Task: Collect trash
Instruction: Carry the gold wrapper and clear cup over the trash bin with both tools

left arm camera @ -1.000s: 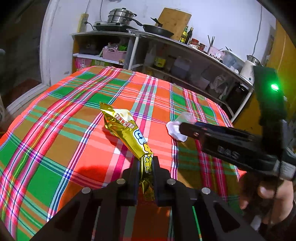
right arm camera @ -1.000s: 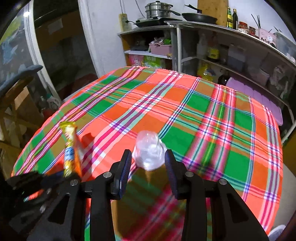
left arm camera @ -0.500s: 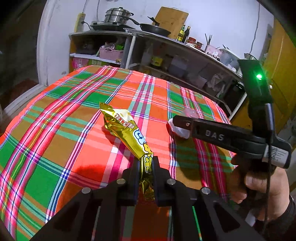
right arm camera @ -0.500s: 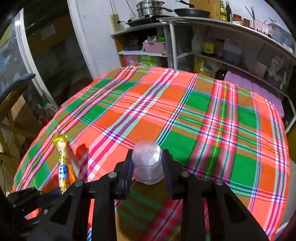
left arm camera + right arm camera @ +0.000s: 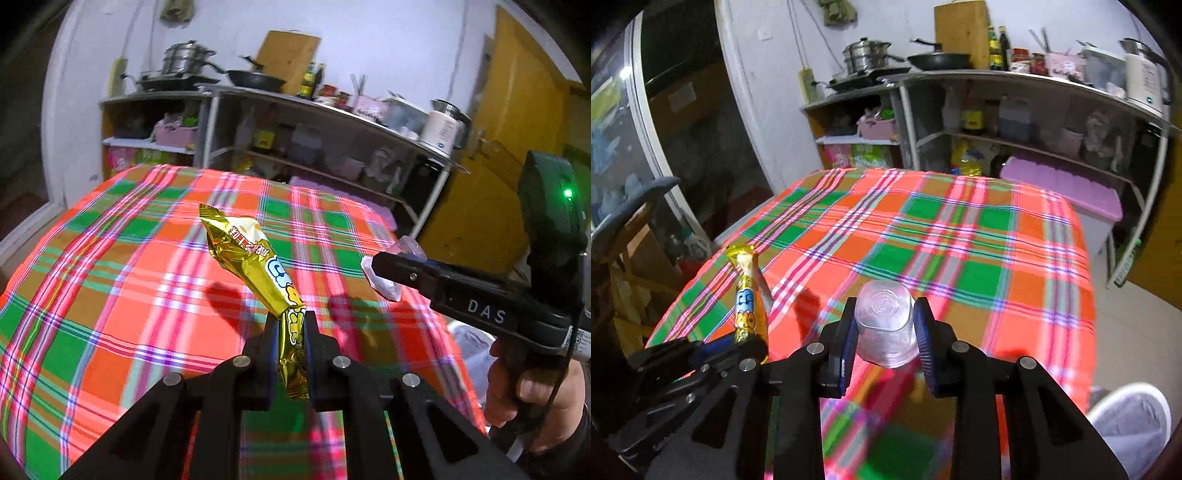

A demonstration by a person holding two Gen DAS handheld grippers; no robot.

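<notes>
Above plaid tablecloth (image 5: pixel 110 295): left gripper (image 5: pixel 290 332) clamps gold wrapper (image 5: pixel 247 258); right gripper (image 5: pixel 886 325) clamps clear cup (image 5: pixel 884 321).

one gold wrapper (image 5: pixel 255 273), one clear cup (image 5: pixel 886 325) (squashed)

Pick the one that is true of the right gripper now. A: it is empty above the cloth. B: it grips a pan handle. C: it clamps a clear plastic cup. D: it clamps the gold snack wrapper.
C: the right gripper has its pads pressed on both sides of the clear plastic cup.
</notes>
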